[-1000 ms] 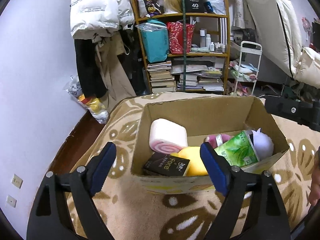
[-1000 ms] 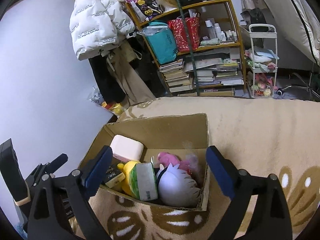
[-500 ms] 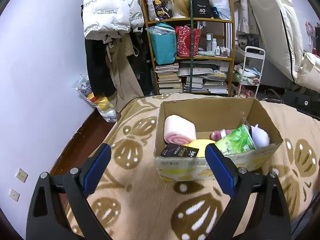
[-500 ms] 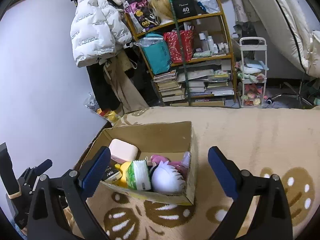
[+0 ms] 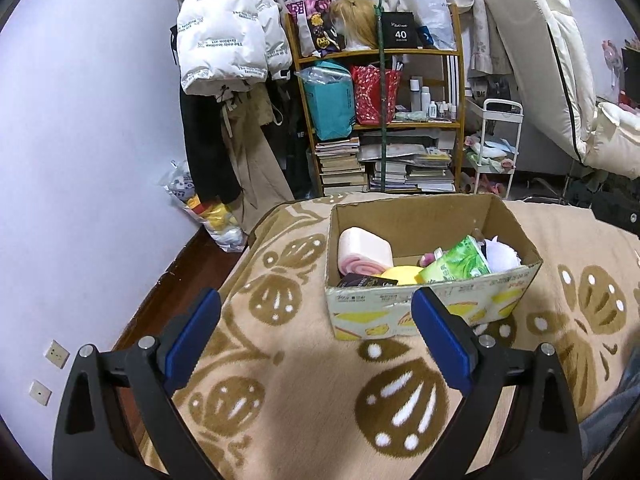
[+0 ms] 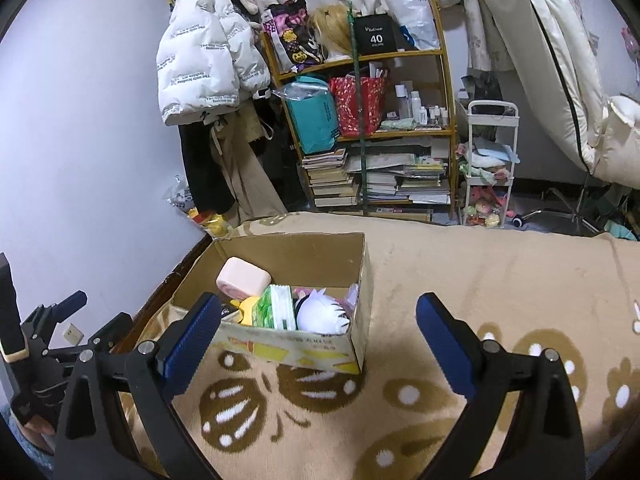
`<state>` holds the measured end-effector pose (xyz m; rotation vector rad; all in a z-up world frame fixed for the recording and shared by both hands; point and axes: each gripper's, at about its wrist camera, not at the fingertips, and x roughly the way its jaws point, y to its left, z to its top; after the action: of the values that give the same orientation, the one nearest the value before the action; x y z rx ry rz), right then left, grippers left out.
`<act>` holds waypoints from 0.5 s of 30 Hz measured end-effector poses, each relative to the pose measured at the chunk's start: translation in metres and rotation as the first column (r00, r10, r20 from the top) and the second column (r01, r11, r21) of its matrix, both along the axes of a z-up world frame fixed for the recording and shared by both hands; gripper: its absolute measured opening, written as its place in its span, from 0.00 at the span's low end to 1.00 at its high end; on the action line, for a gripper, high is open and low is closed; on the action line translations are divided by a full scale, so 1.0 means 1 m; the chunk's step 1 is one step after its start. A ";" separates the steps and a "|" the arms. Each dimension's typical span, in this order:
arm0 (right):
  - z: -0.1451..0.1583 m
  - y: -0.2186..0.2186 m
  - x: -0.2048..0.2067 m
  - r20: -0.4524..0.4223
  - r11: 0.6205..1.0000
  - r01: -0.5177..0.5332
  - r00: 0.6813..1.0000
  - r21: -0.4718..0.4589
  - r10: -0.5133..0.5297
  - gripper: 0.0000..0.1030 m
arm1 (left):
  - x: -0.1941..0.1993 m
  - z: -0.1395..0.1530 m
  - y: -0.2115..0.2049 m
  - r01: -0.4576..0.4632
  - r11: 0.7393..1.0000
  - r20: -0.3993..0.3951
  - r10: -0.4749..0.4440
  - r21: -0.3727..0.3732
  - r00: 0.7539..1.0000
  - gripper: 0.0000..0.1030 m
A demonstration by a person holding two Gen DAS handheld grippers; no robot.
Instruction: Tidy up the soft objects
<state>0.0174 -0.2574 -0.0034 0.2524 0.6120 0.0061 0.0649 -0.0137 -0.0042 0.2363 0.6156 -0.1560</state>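
A cardboard box (image 5: pixel 420 312) (image 6: pixel 308 346) stands on a beige patterned blanket. In it lie a pink roll-shaped cushion (image 5: pixel 364 250) (image 6: pixel 244 278), a yellow soft toy (image 5: pixel 402 274), a green tissue pack (image 5: pixel 456 262) (image 6: pixel 276 306), a white plush (image 5: pixel 502 254) (image 6: pixel 322 314) and a dark packet (image 5: pixel 366 281). My left gripper (image 5: pixel 316 336) is open and empty, short of the box. My right gripper (image 6: pixel 318 340) is open and empty, also back from the box. The left gripper shows at the right wrist view's left edge (image 6: pixel 52 316).
The blanket (image 5: pixel 280 400) (image 6: pixel 480 272) spreads around the box. Behind stand a wooden shelf (image 5: pixel 380 120) with books and bags, hanging coats (image 5: pixel 228 48), a white trolley (image 5: pixel 496 148) and a plastic bag (image 5: pixel 208 212) by the wall. A dark floor strip (image 5: pixel 176 280) lies left.
Both grippers have pulled back and up from the box, which looks smaller and farther now. Both stay open and empty. The box contents have not moved.
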 end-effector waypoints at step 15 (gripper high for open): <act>0.015 0.003 -0.046 0.038 0.996 0.037 0.999 -0.087 -0.033 0.99 | -0.051 0.029 0.025 -0.025 0.999 0.119 0.029 -0.035 0.993 0.92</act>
<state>-0.0289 -0.2544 0.0111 0.1775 0.5702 -0.0499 0.0142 0.0110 0.0245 0.2036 0.4972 -0.1247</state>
